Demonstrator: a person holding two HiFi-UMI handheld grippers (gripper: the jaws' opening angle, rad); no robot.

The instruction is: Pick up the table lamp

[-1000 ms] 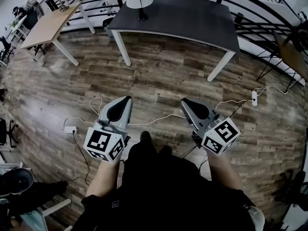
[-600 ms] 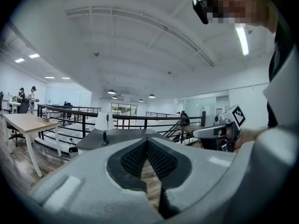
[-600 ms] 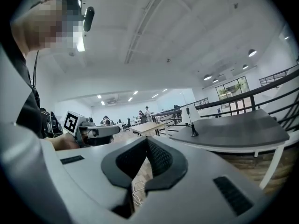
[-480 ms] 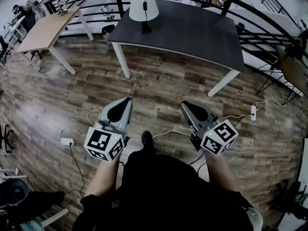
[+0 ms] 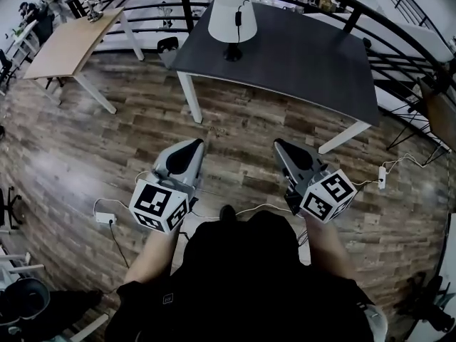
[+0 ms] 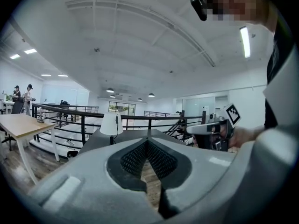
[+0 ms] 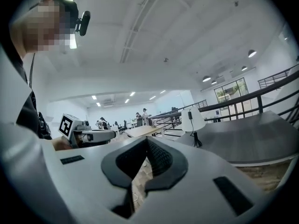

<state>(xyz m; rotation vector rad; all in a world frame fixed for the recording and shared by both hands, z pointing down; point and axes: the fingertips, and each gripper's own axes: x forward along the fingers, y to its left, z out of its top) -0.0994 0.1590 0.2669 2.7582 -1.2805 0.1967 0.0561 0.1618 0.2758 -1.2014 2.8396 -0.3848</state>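
The left gripper (image 5: pixel 191 148) has its jaws pressed together at the tips, and nothing is pinched between them. Only a strip of the wooden floor (image 5: pixel 235 123) shows through the slot behind the dark ribbed pads (image 6: pixel 135 157). The right gripper (image 5: pixel 283 150) is closed in the same way and is also empty. Both are held side by side and well apart from each other, above the floor and in front of the person's dark sleeves. Neither touches anything.

The table lamp (image 5: pixel 231 18) stands upright on the dark table (image 5: pixel 306 52), near its far left corner, with its white shade above a thin black stem and a small black base. It is well ahead of both grippers. A light wooden table (image 5: pixel 68 41) stands further left, and a white cable (image 5: pixel 256 209) lies on the floor near the person's feet.
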